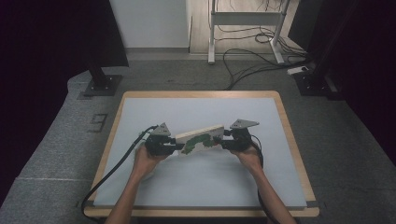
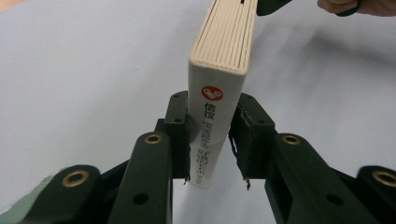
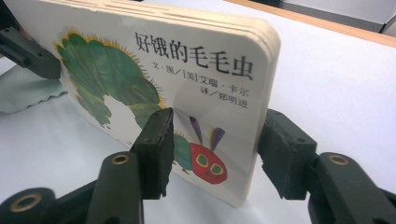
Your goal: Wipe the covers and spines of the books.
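Note:
A thick board book (image 1: 200, 138) with a green caterpillar on its white cover is held between my two grippers over the middle of the grey mat (image 1: 201, 109). In the left gripper view, my left gripper (image 2: 210, 135) is shut on the book's spine end (image 2: 215, 116), one pad against each cover. My right gripper (image 3: 217, 144) straddles the opposite end. One jaw stands in front of the cover (image 3: 187, 70) and the other behind the page edge. These jaws stand wider than the book is thick. In the high view, the left gripper (image 1: 176, 147) and right gripper (image 1: 223, 142) face each other.
The mat lies on a table with a wooden rim (image 1: 290, 140). A pale green cloth (image 3: 23, 95) lies on the mat near the left hand. Cables (image 1: 252, 60), a white desk frame (image 1: 245, 18) and black stand bases (image 1: 103, 84) are on the floor beyond the table.

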Demonstrator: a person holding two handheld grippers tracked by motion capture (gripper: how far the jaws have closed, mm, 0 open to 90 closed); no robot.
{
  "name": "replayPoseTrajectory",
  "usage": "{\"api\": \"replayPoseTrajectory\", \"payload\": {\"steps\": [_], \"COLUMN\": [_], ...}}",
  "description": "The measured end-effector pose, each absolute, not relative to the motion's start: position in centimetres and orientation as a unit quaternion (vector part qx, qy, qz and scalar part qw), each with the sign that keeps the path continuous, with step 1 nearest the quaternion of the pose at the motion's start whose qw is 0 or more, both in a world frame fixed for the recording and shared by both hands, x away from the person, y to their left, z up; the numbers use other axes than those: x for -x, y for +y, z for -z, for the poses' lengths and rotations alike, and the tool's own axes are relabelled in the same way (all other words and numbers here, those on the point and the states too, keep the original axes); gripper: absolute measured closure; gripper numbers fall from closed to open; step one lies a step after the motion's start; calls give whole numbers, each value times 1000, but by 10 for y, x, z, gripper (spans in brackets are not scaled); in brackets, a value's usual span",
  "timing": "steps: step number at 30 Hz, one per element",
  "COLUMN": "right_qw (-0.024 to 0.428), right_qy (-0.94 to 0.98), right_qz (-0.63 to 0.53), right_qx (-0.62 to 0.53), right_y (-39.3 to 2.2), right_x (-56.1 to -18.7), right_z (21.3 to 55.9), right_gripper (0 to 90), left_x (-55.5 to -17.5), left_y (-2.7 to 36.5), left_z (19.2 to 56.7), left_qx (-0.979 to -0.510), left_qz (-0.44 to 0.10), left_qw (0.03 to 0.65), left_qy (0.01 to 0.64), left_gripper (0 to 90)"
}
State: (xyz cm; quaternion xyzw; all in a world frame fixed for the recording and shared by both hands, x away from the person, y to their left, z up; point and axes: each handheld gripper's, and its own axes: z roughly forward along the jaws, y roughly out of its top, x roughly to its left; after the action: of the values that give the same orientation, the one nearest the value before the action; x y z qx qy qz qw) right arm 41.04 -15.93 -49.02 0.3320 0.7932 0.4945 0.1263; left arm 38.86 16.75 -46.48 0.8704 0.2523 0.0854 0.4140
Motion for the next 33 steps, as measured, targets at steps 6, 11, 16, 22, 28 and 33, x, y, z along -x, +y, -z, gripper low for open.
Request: {"api": "replayPoseTrajectory", "payload": {"steps": [6,11,16,22,28,33], "right_qw": [125,117,111,112,101,103], "right_qy": [802,806,812,821,827,828], "right_qz": [-486,-482,-476,-462,-453,-446], "right_qx": [-324,-323,-319,-316,-317,-325], "right_y": [-161,-164,-164,-164,-164,-167], "right_x": [-406,-400,-393,-385,-376,-367], "right_z": [488,486,484,481,479,478], "right_gripper": [476,461,430,399,357,312], "left_x": [-381,-374,-364,-356,-348,-341], "left_y": [166,168,167,166,171,169], "left_z": [465,468,467,468,472,476], "left_qx": [-864,-854,-855,-853,-845,-845], "left_qz": [-87,-72,-77,-78,-59,-61], "left_qw": [417,435,430,430,436,426], "left_qy": [268,278,279,287,304,316], "left_gripper": [665,636,616,575,523,446]}}
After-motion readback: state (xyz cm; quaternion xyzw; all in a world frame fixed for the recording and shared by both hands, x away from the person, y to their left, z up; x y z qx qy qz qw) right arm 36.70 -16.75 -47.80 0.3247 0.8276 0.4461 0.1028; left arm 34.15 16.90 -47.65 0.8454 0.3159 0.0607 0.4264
